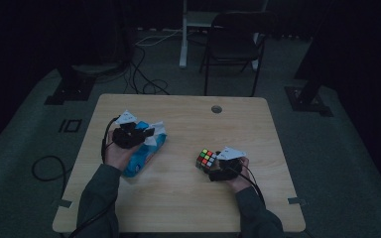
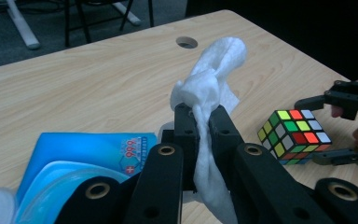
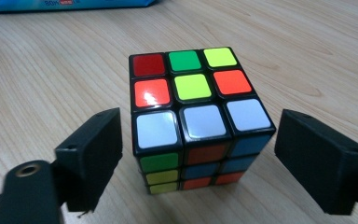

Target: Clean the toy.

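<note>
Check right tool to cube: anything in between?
Nothing visible. The right tool is open with the cube between its jaws, a gap on each side, bare table around it. The left tool is shut on a tissue, well clear.

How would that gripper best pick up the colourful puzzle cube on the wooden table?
Grip the multicoloured puzzle cube across its two opposite upright side faces, coming in level from the near side. It sits flat and square on the wooden table, and the open right gripper already flanks it, probably needing only to close.
</note>
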A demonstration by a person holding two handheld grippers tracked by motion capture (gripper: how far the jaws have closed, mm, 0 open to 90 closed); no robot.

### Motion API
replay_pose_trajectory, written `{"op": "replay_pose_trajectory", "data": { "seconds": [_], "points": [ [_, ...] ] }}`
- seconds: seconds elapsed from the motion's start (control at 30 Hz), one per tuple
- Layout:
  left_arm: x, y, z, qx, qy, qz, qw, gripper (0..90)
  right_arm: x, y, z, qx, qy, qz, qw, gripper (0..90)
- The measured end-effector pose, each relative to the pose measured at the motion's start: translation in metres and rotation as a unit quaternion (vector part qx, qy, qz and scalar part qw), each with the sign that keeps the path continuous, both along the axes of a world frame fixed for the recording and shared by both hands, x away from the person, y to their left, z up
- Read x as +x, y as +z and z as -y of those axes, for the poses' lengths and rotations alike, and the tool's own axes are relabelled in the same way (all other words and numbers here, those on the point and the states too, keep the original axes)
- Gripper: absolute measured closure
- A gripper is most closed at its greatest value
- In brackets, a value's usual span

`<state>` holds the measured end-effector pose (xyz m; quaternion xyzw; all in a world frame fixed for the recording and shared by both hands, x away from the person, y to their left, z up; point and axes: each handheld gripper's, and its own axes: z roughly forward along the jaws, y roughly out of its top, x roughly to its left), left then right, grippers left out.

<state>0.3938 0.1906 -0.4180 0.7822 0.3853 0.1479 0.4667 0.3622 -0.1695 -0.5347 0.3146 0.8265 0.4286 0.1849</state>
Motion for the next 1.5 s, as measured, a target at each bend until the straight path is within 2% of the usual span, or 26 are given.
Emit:
{"op": "replay_pose_trajectory", "data": {
  "seconds": [0.03, 0.07, 0.1, 0.13, 0.23, 0.57, 0.87, 1.27, 1.5],
  "points": [
    [0.000, -0.001, 0.001, -0.001, -0.002, 0.000, 1.0000, 86.1, 0.001, -0.001, -0.001, -0.002, 0.002, 0.003, 1.0000, 18.8],
    [0.001, -0.001, 0.003, -0.002, -0.003, -0.001, 1.0000, 86.1, 0.002, -0.003, -0.003, -0.007, 0.000, 0.004, 1.0000, 25.4],
    [0.001, -0.001, 0.003, -0.002, -0.003, -0.001, 1.0000, 86.1, 0.002, -0.003, -0.003, -0.007, 0.000, 0.004, 1.0000, 25.4],
    [0.001, -0.001, 0.004, -0.002, -0.005, -0.001, 1.0000, 86.1, 0.001, -0.005, -0.005, -0.011, 0.006, 0.007, 0.9999, 30.2],
    [0.001, -0.002, 0.005, -0.003, -0.007, -0.001, 1.0000, 86.0, -0.001, -0.004, -0.006, -0.013, 0.007, 0.014, 0.9998, 32.2],
    [0.002, -0.003, 0.012, -0.009, -0.018, -0.004, 0.9998, 86.1, -0.003, -0.005, -0.008, -0.010, 0.004, 0.017, 0.9998, 33.0],
    [0.001, -0.002, 0.026, -0.012, -0.040, -0.002, 0.9991, 86.1, -0.004, 0.000, -0.003, 0.007, -0.002, 0.011, 0.9999, 34.6],
    [-0.001, 0.001, 0.035, -0.020, -0.058, 0.000, 0.9981, 86.1, -0.014, 0.011, 0.001, 0.015, 0.003, 0.029, 0.9995, 34.6],
    [-0.006, 0.008, 0.047, -0.026, -0.076, 0.008, 0.9967, 86.1, -0.016, 0.014, -0.002, 0.015, 0.006, 0.037, 0.9992, 34.6]
  ]
}}
